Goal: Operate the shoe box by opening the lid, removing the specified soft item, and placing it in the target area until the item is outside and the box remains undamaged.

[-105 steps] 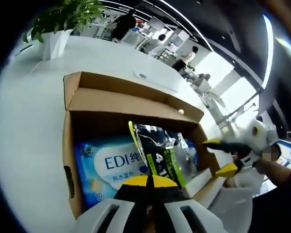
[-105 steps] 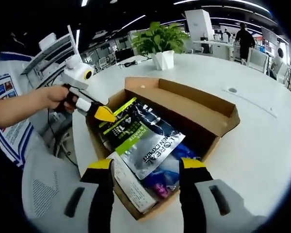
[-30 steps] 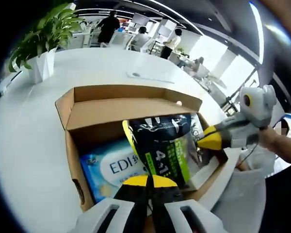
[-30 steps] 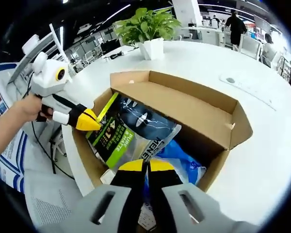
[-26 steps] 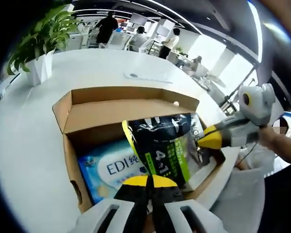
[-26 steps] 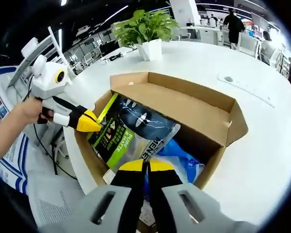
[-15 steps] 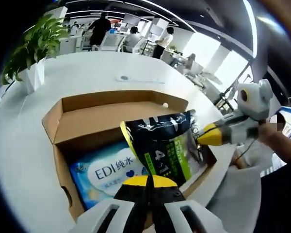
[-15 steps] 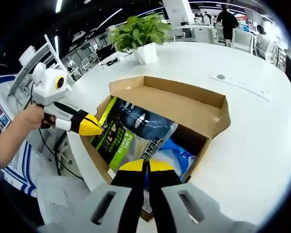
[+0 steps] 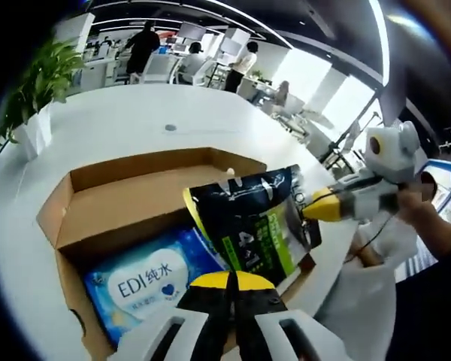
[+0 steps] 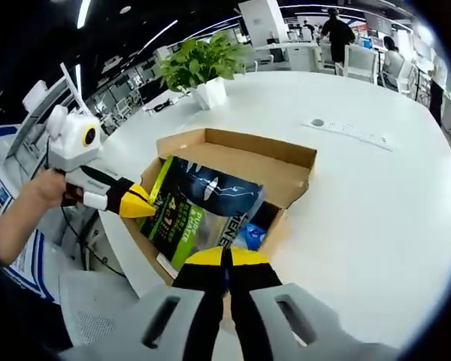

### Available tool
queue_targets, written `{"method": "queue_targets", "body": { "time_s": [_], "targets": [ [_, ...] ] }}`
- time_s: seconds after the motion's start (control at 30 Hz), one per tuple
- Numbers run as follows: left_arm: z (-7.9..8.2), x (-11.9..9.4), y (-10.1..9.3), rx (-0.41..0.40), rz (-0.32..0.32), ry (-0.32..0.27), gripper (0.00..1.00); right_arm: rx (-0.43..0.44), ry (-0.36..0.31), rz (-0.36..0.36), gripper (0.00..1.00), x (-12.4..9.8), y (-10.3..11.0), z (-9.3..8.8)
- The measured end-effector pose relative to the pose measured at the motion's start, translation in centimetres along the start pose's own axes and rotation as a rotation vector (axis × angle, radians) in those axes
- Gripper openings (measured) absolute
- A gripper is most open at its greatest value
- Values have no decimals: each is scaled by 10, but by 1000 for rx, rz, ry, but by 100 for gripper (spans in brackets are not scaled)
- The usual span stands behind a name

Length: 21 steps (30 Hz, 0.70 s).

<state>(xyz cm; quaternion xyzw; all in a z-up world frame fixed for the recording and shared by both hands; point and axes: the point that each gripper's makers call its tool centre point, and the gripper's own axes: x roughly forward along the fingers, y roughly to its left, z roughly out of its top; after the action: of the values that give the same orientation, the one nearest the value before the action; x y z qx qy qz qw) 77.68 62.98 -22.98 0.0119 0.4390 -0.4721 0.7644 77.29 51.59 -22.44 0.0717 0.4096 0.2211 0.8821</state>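
A black and green soft pouch (image 9: 249, 226) hangs above the open cardboard shoe box (image 9: 120, 203), lifted mostly clear of it. My left gripper (image 9: 229, 279) is shut on the pouch's near edge. My right gripper (image 9: 316, 210) comes in from the right, shut on its other edge. In the right gripper view the same pouch (image 10: 199, 203) stretches between my right gripper (image 10: 225, 257) and my left gripper (image 10: 144, 201). A blue wet-wipes pack (image 9: 144, 280) lies flat in the box (image 10: 282, 162), and its corner (image 10: 252, 235) peeks out under the pouch.
The box stands near the edge of a wide white table (image 10: 376, 203). A potted plant (image 10: 195, 64) stands behind the box. A flat white socket strip (image 10: 351, 131) lies further out on the table. People and desks are in the far background.
The right gripper, open 3.5 s ago, has shut on the pouch. Both grippers have since risen with the pouch, lifting it out of the box, which now looks smaller.
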Motion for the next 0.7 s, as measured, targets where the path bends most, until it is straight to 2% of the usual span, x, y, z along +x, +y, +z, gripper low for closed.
{"method": "queue_targets", "body": {
  "time_s": [0.23, 0.7],
  "targets": [
    [12, 11, -26, 17, -23, 0, 0, 33, -6, -20, 0, -17, -19, -3],
    [23, 39, -62, 38, -63, 23, 0, 67, 6, -54, 0, -46, -53, -16]
  ]
}}
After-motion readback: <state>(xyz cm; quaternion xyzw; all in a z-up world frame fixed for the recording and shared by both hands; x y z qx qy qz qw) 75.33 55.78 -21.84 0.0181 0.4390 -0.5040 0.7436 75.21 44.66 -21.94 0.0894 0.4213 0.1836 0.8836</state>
